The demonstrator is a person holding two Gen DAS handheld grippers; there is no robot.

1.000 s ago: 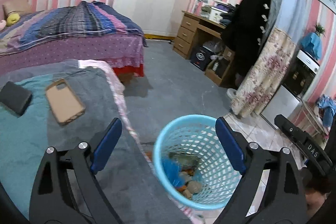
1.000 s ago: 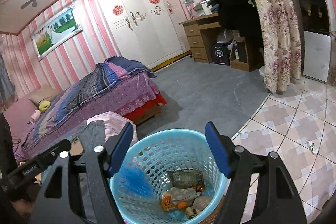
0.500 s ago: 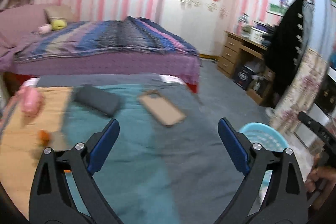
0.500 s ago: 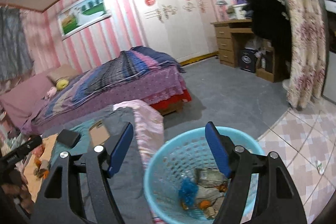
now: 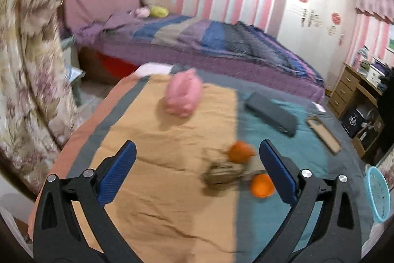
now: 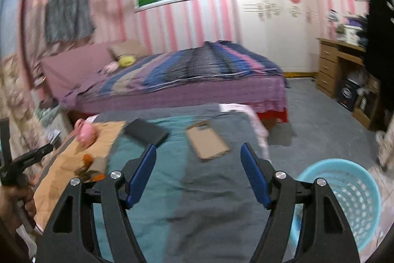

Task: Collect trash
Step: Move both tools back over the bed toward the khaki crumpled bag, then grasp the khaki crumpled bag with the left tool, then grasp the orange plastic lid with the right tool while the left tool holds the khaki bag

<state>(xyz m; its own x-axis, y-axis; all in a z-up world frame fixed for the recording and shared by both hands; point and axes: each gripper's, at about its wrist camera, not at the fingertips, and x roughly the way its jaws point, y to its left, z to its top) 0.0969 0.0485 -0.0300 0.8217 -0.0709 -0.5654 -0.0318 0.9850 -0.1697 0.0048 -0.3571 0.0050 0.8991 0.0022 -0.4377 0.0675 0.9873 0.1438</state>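
left gripper (image 5: 197, 169) jaws opening wide, holding nothing | blurry brown wrapper (image 5: 222, 173) and two orange peels (image 5: 261, 185) lying at its 1 o'clock | right gripper (image 6: 198, 174) hanging half-open, empty | I'd be swinging right, straddling the wrapper, then heading for the light-blue plastic basket (image 6: 344, 199)

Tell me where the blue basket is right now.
The blue basket stands on the floor at the lower right of the right wrist view, beside the near bed's right edge. In the left wrist view, it peeks in at the far right edge.
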